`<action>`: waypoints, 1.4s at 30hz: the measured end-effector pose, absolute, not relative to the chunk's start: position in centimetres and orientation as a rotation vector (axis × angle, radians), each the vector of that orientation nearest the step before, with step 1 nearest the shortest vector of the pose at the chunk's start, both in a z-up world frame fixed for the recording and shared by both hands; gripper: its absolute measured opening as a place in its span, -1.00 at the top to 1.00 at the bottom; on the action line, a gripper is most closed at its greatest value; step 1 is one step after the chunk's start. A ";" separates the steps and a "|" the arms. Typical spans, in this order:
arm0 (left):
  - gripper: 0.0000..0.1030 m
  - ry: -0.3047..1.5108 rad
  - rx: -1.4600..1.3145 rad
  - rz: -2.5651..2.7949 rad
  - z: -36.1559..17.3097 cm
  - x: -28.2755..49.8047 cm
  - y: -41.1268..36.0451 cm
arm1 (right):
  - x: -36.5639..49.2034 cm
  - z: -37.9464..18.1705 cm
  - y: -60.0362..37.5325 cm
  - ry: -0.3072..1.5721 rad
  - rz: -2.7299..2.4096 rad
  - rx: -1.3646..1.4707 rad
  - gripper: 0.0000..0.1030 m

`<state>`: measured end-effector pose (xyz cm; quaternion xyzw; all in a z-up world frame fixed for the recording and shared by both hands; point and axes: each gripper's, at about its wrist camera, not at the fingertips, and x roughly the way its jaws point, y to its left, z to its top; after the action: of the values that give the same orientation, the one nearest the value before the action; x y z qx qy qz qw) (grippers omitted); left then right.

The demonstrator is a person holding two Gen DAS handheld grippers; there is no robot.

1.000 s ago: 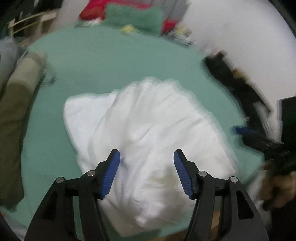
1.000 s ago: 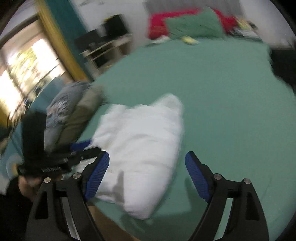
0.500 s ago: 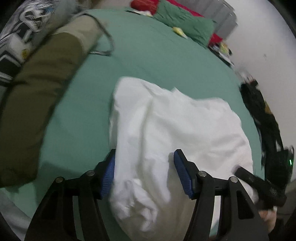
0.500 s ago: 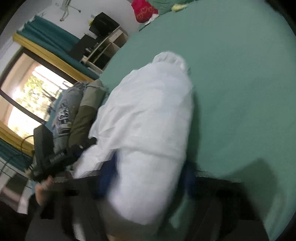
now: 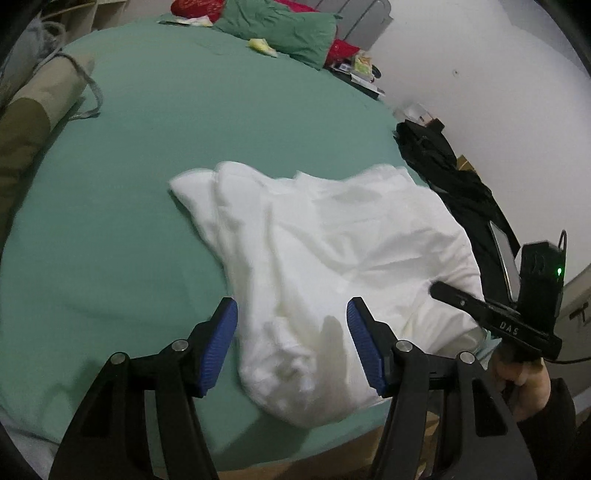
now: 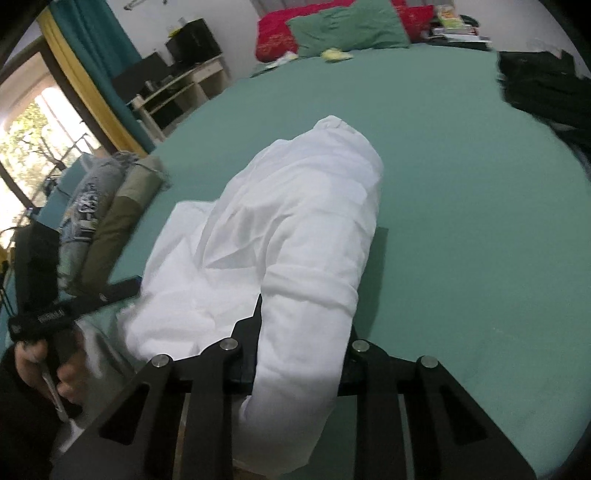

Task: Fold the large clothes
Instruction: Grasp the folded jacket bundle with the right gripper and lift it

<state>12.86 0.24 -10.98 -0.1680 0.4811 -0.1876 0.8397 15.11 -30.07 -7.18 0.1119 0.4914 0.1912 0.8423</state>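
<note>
**Bed serves as folding surface while one corner of the white garment is taken up**

Green-sheeted bed (image 5: pixel 155 155) fills both views and carries everything, a broad soft surface suited to spreading a large piece. Nearest the foot edge, the right hand-held gripper (image 6: pixel 295 365) has a bunched end of the crumpled white cotton garment (image 6: pixel 295 229) running between its jaws, which are closing on the cloth; the pads themselves are hidden under the fabric. That hold looks meant to lift or drag this end so the piece can be laid out. The left hand-held gripper (image 5: pixel 291 347) hangs over the other near end with its blue pads wide apart and nothing pinched, seemingly lining up for a matching grasp. The garment lies heaped in the middle of the bed near the foot edge, not yet flat, so folding seems barely begun. Beyond it, along one side, rest a rolled olive-and-tan cloth bundle (image 6: pixel 122 218) and a grey printed one beside it. At the far end lie a green pillow (image 6: pixel 347 29) and a red one.
</note>
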 end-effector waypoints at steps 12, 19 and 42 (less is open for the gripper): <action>-0.38 1.111 -0.442 -0.409 -13.2 17.5 -2.9 | 13.2 -6.6 -37.3 0.878 0.407 0.368 -0.22; -0.57 1.154 -0.460 -0.510 -13.9 17.9 -5.6 | 16.8 -9.4 -38.7 0.928 0.429 0.539 -0.22; 0.44 1.082 -0.209 -0.564 -13.1 14.6 -13.5 | 16.5 -12.3 -33.9 0.986 0.465 0.551 0.39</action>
<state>14.63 -13.48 -13.11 -0.0981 0.5069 -0.2643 0.8146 16.48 -33.90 -12.25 0.2589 0.4629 0.2184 0.8192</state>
